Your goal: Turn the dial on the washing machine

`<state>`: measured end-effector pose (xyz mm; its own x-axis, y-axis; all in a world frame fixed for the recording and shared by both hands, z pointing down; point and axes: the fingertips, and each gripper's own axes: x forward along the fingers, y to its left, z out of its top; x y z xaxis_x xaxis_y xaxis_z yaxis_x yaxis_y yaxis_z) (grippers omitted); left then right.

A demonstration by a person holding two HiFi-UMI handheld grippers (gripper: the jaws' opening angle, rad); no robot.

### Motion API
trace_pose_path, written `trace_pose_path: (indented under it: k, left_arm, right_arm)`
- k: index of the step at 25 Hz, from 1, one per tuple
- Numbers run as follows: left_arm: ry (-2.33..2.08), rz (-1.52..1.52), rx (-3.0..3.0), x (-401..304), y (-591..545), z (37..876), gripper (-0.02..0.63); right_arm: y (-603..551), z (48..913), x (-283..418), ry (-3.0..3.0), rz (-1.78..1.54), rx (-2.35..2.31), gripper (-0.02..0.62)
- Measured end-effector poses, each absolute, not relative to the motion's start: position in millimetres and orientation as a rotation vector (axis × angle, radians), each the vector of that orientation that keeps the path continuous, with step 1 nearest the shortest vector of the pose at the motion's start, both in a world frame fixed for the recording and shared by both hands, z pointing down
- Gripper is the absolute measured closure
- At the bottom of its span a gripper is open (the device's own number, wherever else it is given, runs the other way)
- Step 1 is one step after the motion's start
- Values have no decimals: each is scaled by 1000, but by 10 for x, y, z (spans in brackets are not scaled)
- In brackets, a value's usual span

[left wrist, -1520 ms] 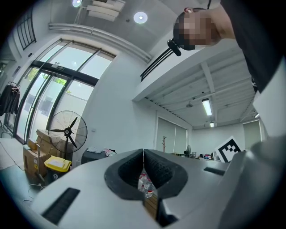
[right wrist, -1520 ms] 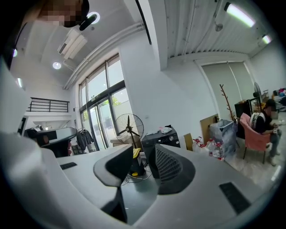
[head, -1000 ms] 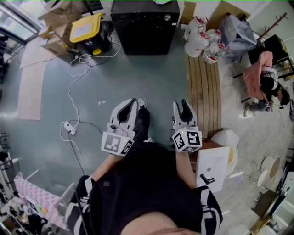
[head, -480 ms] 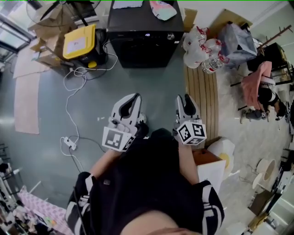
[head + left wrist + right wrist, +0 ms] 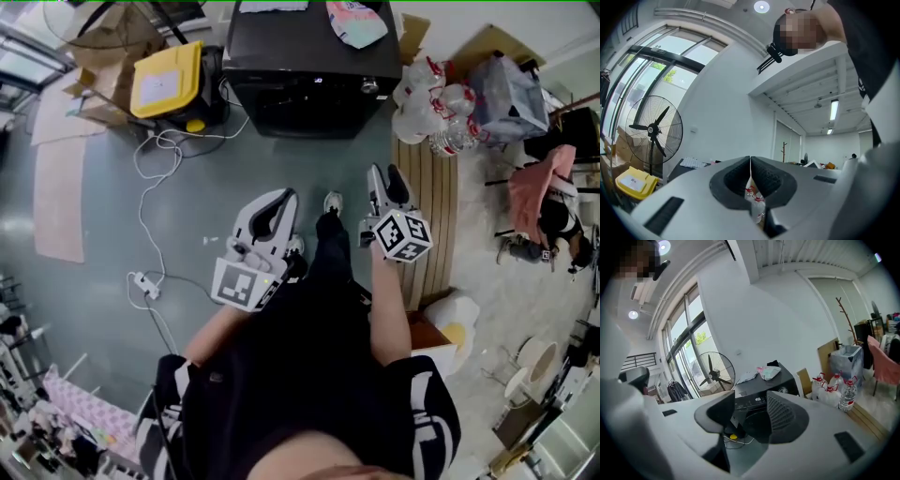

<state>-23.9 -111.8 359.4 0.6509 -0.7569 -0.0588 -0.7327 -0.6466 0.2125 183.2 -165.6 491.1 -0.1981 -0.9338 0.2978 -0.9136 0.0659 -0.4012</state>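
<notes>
Two grippers hang near us, well apart from the washing machine (image 5: 314, 75), which stands at the far side of the floor with its dial (image 5: 369, 86) at the right end of the front panel. The left gripper (image 5: 281, 197) has its jaws pressed together on nothing. The right gripper (image 5: 384, 171) has its jaws opening, with nothing between them.

We judge the main risk to be the approach. A white cable (image 5: 150, 178) loops over the floor to our left, and the wooden boards (image 5: 427, 216) lie on our right, so a careless step could catch either. Jaws set too narrow or off-centre could also slip off the small dial.

As for containers, the clear bottles (image 5: 436, 103) far right seem to hold water. We cannot see inside the yellow-lidded box (image 5: 169, 75) far left, nor the cardboard boxes (image 5: 103, 47) beside it.
</notes>
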Motion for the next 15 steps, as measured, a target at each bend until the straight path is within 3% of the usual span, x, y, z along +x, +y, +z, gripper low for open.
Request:
trace_pose_path:
  k: [15]
  left_arm:
    - [-1330, -159, 2591, 302, -2517, 4151, 583]
  right_arm:
    - [-3722, 6604, 2459, 2344, -990, -2129, 304]
